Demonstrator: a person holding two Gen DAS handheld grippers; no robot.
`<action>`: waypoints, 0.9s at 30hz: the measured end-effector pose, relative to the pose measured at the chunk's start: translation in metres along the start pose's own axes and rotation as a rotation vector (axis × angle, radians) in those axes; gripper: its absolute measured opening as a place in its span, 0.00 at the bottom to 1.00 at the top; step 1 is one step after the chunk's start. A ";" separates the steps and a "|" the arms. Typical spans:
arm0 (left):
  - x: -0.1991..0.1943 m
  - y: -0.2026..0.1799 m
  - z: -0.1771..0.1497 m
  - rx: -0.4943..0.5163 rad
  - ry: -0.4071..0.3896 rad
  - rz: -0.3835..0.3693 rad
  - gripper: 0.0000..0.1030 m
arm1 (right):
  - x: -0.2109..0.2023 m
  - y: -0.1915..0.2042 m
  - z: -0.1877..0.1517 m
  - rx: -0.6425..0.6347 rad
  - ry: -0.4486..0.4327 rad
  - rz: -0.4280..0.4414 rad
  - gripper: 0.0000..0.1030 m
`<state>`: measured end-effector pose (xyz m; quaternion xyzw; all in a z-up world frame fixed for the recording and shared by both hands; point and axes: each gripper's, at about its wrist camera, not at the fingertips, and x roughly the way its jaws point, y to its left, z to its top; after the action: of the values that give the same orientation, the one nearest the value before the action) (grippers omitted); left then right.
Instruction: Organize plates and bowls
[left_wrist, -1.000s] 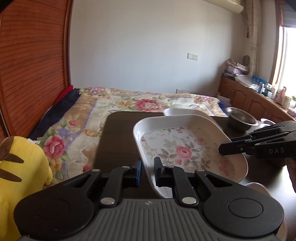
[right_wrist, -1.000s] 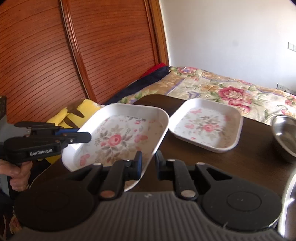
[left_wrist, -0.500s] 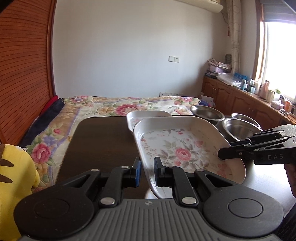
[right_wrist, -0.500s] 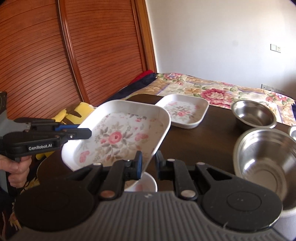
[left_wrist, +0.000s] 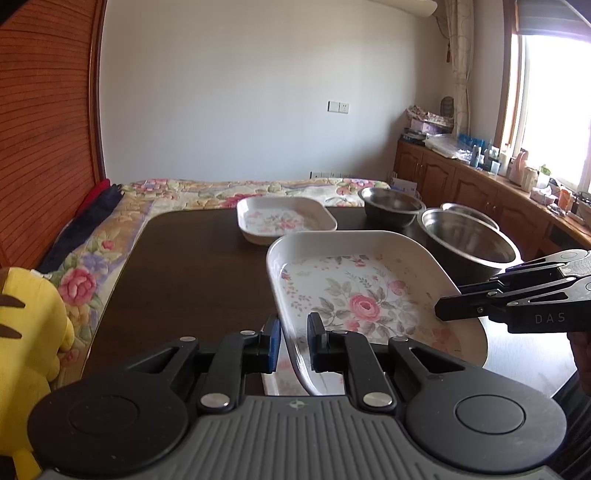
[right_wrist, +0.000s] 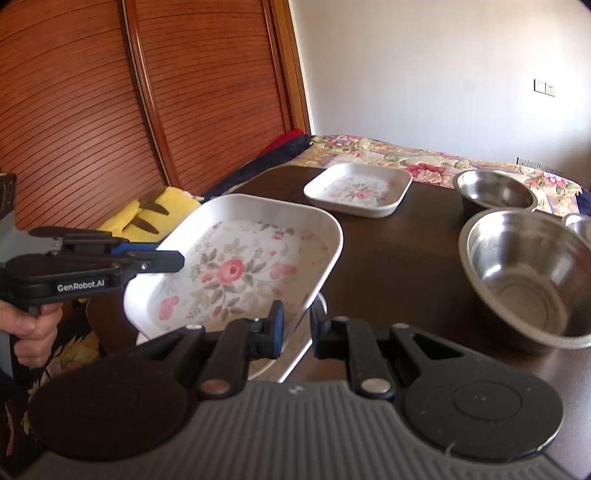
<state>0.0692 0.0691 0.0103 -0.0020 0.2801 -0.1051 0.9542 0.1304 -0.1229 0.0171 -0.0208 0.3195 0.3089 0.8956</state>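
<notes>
In the left wrist view, your left gripper (left_wrist: 292, 341) sits at the lower centre of the frame, its jaws clamped on the near rim of the large floral plate (left_wrist: 364, 295), which is held off the table (left_wrist: 192, 266) and tilted slightly. Your right gripper (left_wrist: 443, 309) enters from the right edge and is closed on the opposite rim. A second, smaller floral plate (left_wrist: 284, 219) rests on the table in the upper centre of the frame, with a small steel bowl (left_wrist: 391, 210) just to its right and a large steel bowl (left_wrist: 469, 240) nearer you; a third bowl rim shows behind the large one. A white edge shows beneath the held plate, but you cannot tell what it belongs to. In the right wrist view, your right gripper (right_wrist: 297, 328) at the lower centre pinches the plate's near rim, and your left gripper (right_wrist: 173, 260) grips the far rim at the left of the frame. The smaller plate (right_wrist: 358, 190) lies in the upper centre; the bowls occupy the right side. The step in hand is probably carrying the held plate to a resting place with the other plate. Keep both clamps firm, level the plate, and lower both rims at an equal rate. Release only once the base is fully supported, because a thin rim can slip from the pads.
</notes>
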 end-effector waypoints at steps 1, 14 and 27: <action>0.000 0.001 -0.003 -0.002 0.006 0.000 0.14 | -0.001 0.001 -0.002 0.001 0.002 0.001 0.17; 0.006 0.006 -0.019 -0.015 0.054 0.006 0.14 | 0.001 0.008 -0.021 -0.001 0.031 0.010 0.17; 0.013 0.008 -0.023 -0.019 0.071 0.007 0.14 | 0.003 0.009 -0.022 0.001 0.045 0.012 0.17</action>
<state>0.0689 0.0752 -0.0161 -0.0062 0.3147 -0.0990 0.9440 0.1147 -0.1190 -0.0013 -0.0254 0.3398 0.3136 0.8863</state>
